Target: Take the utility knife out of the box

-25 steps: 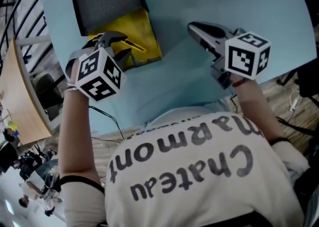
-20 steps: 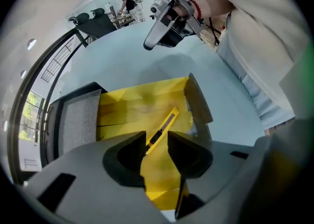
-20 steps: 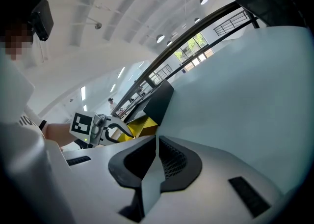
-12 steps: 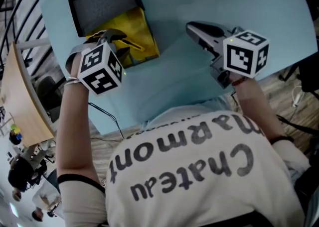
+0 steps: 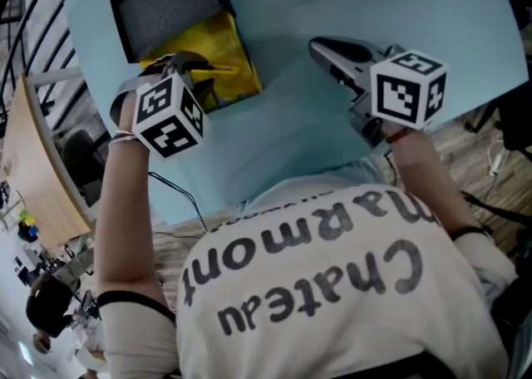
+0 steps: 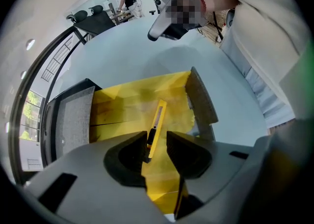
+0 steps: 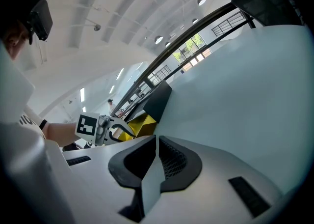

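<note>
Hovering straight down over the open box (image 6: 122, 104), the left gripper (image 6: 157, 140) has its two dark pads lined up on either side of the utility knife (image 6: 158, 116). The knife is a slim yellow one with a black end, and it lies flat on the box's yellow lining, running lengthwise away from the gripper. Its near black end sits right in the gap between the jaws. Those jaws have just been closing in, yet they stand apart and daylight shows on both sides of the knife, so no pad is pressing on it. The knife is in the box, not lifted.

On the far side of the yellow compartment from the person, the black lid (image 6: 73, 120) lies open with its grey foam face up, joined to the box. A brown cardboard flap (image 6: 201, 98) stands up along the box's other edge.

Over on the person's right, the right gripper (image 7: 156, 142) is held well apart from the box, above the pale blue counter (image 5: 332, 153), angled gently downward. Its jaws are drawn together with only a sliver between them, and nothing is held there. From its own view, the box and the left gripper show small in the distance, past the bare stretch of counter.
</note>
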Tool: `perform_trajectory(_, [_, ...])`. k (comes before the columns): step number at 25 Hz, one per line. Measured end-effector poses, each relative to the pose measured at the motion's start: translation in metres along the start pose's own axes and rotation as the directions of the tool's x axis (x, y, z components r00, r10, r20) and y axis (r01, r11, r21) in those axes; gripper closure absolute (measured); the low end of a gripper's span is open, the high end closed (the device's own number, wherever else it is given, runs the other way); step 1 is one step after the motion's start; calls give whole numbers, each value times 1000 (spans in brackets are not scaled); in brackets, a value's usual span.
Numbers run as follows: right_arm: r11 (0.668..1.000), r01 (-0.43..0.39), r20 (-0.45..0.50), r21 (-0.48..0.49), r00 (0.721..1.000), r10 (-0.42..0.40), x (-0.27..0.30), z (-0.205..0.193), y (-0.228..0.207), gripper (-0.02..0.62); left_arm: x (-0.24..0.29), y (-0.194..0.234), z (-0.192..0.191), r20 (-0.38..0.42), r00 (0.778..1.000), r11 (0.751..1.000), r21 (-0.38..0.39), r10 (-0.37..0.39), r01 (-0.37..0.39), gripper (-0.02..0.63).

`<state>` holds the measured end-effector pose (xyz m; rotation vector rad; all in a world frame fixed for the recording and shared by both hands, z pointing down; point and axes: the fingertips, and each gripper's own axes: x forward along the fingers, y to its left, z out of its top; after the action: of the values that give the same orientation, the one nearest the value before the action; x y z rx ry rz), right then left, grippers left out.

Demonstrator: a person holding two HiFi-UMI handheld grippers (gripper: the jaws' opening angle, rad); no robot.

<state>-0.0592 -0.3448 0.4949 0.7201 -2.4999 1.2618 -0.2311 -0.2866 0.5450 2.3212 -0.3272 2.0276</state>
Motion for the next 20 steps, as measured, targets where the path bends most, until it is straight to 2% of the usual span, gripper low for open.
perform_trajectory(13, [1000, 9, -2, 1, 1000, -9, 0, 2, 0, 551, 2, 2, -2, 14, 1000, 1000, -29, 7, -6, 506])
perform_trajectory(14, [1000, 8, -2, 2, 1000, -8, 0, 1, 1, 551, 1, 2, -1, 19, 1000, 999, -38, 13, -12, 532])
perform_trajectory(20, [1000, 3, -7, -1, 1000, -3, -3, 0, 4, 551, -1, 1, 4, 68, 998, 992, -126, 13, -4, 535])
